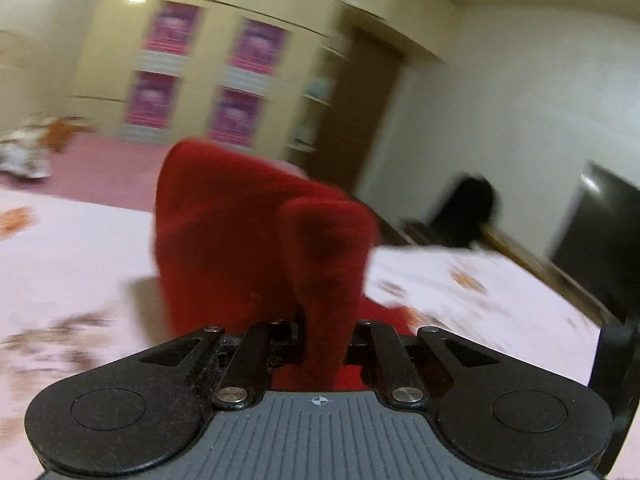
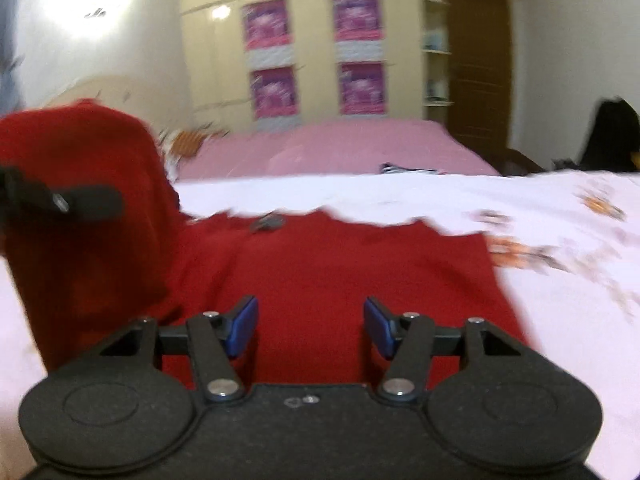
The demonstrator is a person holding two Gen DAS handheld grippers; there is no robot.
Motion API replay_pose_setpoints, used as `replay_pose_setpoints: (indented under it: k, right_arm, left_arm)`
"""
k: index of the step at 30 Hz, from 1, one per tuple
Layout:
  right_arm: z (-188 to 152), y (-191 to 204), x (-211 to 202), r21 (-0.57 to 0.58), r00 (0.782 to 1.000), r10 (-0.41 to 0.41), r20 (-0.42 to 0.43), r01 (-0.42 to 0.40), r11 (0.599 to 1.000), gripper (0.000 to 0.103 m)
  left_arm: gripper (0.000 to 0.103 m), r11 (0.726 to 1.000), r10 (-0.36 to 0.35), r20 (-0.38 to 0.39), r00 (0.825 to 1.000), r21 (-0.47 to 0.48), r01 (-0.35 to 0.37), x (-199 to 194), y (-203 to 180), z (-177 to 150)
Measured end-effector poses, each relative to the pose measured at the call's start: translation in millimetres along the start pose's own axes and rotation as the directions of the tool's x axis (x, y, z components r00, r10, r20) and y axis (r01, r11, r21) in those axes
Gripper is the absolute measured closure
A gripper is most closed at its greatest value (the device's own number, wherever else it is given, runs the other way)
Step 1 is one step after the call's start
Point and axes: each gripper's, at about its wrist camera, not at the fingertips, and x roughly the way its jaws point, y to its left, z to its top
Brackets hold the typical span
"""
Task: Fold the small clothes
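The left claw (image 1: 324, 332) pinches a fold of the soft red knitted garment (image 2: 340, 264), lifting that part above the bed's pale pink floral sheet (image 2: 560, 240). The right claw (image 2: 311, 326) is spread apart just above the flat-lying part

No text, label or number is legible in either view.

Left gripper (image 1: 325, 340): black linkage arms with silver screws, round black side discs, grey ribbed plate bearing a small crosshair mark. Right gripper (image 2: 311, 326): the same black build, blue finger pads (image 2: 242, 326), speckled black plate.
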Motion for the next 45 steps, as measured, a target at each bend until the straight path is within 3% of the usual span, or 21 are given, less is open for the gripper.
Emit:
replay_pose_setpoints:
  k: [5, 7, 9, 11, 13, 14, 18, 22, 27, 30, 33, 34, 36, 37, 39, 41, 42, 43, 45]
  right_arm:
    - [-10, -72, -38, 0.133, 0.996, -0.09, -0.013, 0.091, 0.987, 0.046]
    - [-20, -93, -47, 0.182, 0.992, -0.122, -0.032, 0.126, 0.975, 0.046]
    - [-27, -106, -54, 0.22, 0.99, -0.131, -0.053, 0.139, 0.966, 0.046]
    - [-31, -111, -61, 0.247, 0.992, -0.114, -0.049, 0.123, 0.961, 0.046]
    - [-31, -113, -66, 0.278, 0.996, -0.082, -0.04, 0.089, 0.956, 0.045]
    - [-29, -113, -67, 0.299, 0.997, -0.061, -0.039, 0.07, 0.952, 0.045]
    - [-20, -110, -65, 0.357, 0.999, 0.022, -0.037, -0.007, 0.934, 0.037]
    - [-11, -96, -46, 0.352, 0.993, 0.098, -0.068, -0.068, 0.934, 0.037]
    - [-12, -91, -12, 0.441, 0.975, 0.179, -0.131, -0.105, 0.892, 0.037]
    - [-14, -92, 8, 0.514, 0.958, 0.251, -0.141, -0.146, 0.845, 0.038]
    - [-14, -87, 18, 0.535, 0.943, 0.302, -0.137, -0.186, 0.824, 0.059]
    - [-13, -86, 20, 0.537, 0.938, 0.322, -0.131, -0.206, 0.818, 0.061]
    - [-12, -85, 24, 0.538, 0.932, 0.341, -0.121, -0.227, 0.812, 0.06]
    - [-12, -87, 27, 0.547, 0.932, 0.345, -0.113, -0.231, 0.804, 0.055]
    - [-13, -93, 34, 0.612, 0.919, 0.386, -0.075, -0.263, 0.746, 0.046]
    - [-11, -94, 38, 0.643, 0.915, 0.402, -0.042, -0.284, 0.712, 0.045]
    - [-9, -93, 39, 0.643, 0.921, 0.388, -0.037, -0.275, 0.714, 0.056]
    - [-8, -92, 39, 0.637, 0.929, 0.367, -0.04, -0.259, 0.726, 0.079]
    - [-4, -86, 34, 0.607, 0.941, 0.335, -0.046, -0.241, 0.758, 0.08]
  left_arm:
    - [0.092, 0.983, -0.102, -0.135, 0.986, 0.138, 0.121, 37, -62, -26]
    - [0.092, 0.976, -0.043, -0.225, 0.973, 0.197, 0.089, 55, -76, -47]
    - [0.091, 0.974, -0.014, -0.254, 0.967, 0.213, 0.07, 56, -77, -53]
    - [0.075, 0.973, -0.022, -0.243, 0.97, 0.218, 0.077, 41, -78, -49]
    - [0.011, 0.973, -0.034, -0.24, 0.97, 0.213, 0.087, 26, -83, -41]
    - [0.007, 0.973, -0.028, -0.206, 0.978, 0.218, 0.074, 12, -83, -38]
    - [0.007, 0.978, -0.028, -0.17, 0.985, 0.199, 0.063, -24, -75, -32]
    - [0.007, 0.991, 0.07, -0.107, 0.992, 0.122, -0.056, -39, -29, -18]
    - [0.007, 0.972, 0.234, -0.105, 0.967, 0.02, -0.233, -31, 21, -10]
    - [0.007, 0.959, 0.28, -0.143, 0.949, 0.006, -0.282, -10, 33, -17]
    - [0.007, 0.958, 0.283, -0.165, 0.945, 0.011, -0.285, 10, 34, -25]
    - [0.007, 0.959, 0.282, -0.164, 0.945, 0.014, -0.283, 11, 35, -26]
    - [0.007, 0.962, 0.271, -0.169, 0.948, 0.01, -0.274, 16, 36, -28]
    - [0.007, 0.963, 0.267, -0.17, 0.949, 0.012, -0.269, 15, 37, -28]
    - [0.007, 0.963, 0.268, -0.169, 0.949, 0.021, -0.268, 28, 32, -27]
    - [0.007, 0.963, 0.268, -0.168, 0.949, 0.018, -0.269, 33, 32, -24]
    - [0.007, 0.963, 0.268, -0.167, 0.949, 0.017, -0.269, 32, 32, -24]
    - [0.007, 0.964, 0.266, -0.163, 0.95, 0.018, -0.266, 32, 32, -24]
    - [0.007, 0.961, 0.276, -0.134, 0.952, 0.039, -0.273, 27, 27, -21]
